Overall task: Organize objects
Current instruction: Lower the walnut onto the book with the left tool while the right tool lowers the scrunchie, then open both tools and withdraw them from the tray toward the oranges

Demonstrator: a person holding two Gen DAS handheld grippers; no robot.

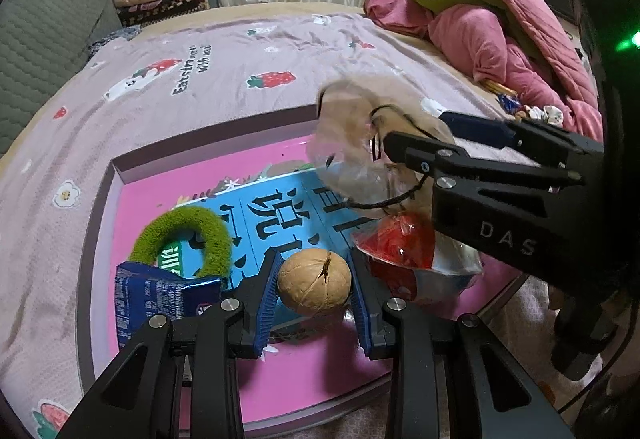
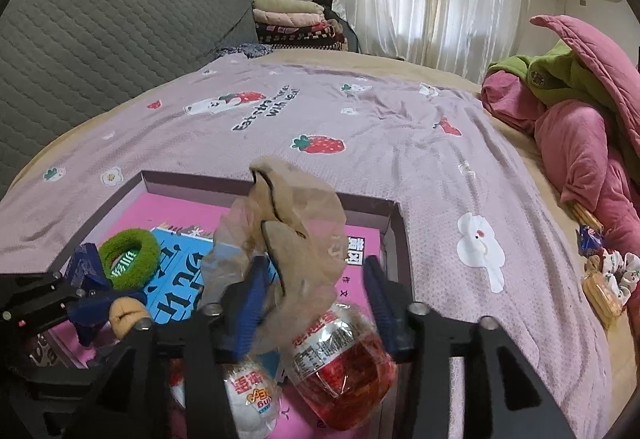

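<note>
A shallow box (image 1: 120, 175) with a pink floor lies on the bed. My left gripper (image 1: 314, 299) is shut on a tan walnut (image 1: 314, 281) just above the box floor, with a blue pad on each side of it. The walnut (image 2: 126, 313) and the left gripper (image 2: 100, 303) also show at the left of the right wrist view. My right gripper (image 2: 316, 299) stands open over the box. A clear bag with a brown item (image 2: 288, 239) leans on its left finger (image 2: 252, 299), apart from the other. The bag (image 1: 360, 131) looks blurred in front of the right gripper (image 1: 424, 135).
In the box lie a blue printed card (image 1: 280, 215), a green fuzzy ring (image 1: 188, 235), a blue packet (image 1: 156, 299), a red wrapped snack (image 2: 344, 371) and a white one (image 2: 248, 395). Pink quilts (image 2: 580, 143) are piled at the right. Small wrapped sweets (image 2: 596, 271) sit beside them.
</note>
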